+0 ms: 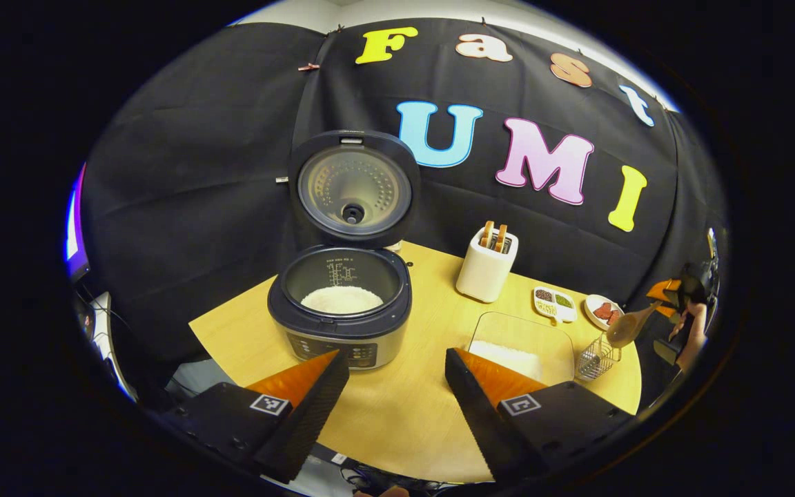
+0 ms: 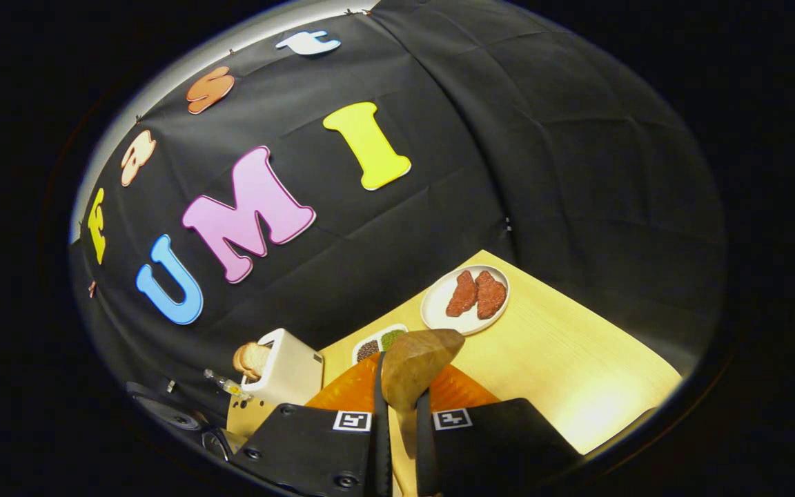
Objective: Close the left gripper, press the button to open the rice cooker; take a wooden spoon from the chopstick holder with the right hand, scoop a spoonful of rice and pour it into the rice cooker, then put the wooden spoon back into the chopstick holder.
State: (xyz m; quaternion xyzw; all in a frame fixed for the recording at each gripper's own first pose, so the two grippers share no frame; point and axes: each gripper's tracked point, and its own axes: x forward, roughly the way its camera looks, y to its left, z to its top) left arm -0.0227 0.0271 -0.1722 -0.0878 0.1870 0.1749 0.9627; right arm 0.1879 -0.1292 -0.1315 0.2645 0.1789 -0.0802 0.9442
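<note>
Right gripper view: the right gripper [image 2: 397, 428] tilts steeply, its fingers clamped on the handle of the wooden spoon [image 2: 415, 366], bowl raised above the desk [image 2: 577, 373]. In the left gripper view, the left gripper [image 1: 397, 376] hangs level with fingers wide apart, facing the rice cooker [image 1: 342, 310], lid up, near the desk's left edge. The chopstick holder [image 1: 597, 357] stands by the right edge, beside the tray of rice [image 1: 522, 345].

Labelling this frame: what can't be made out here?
- Wooden spoon: right gripper view, handle hidden between the right claw's fingers.
- Spoon bowl: left gripper view, too small to tell whether it carries rice.
- Rice cooker buttons: left claw's finger covers part of the panel.
</note>
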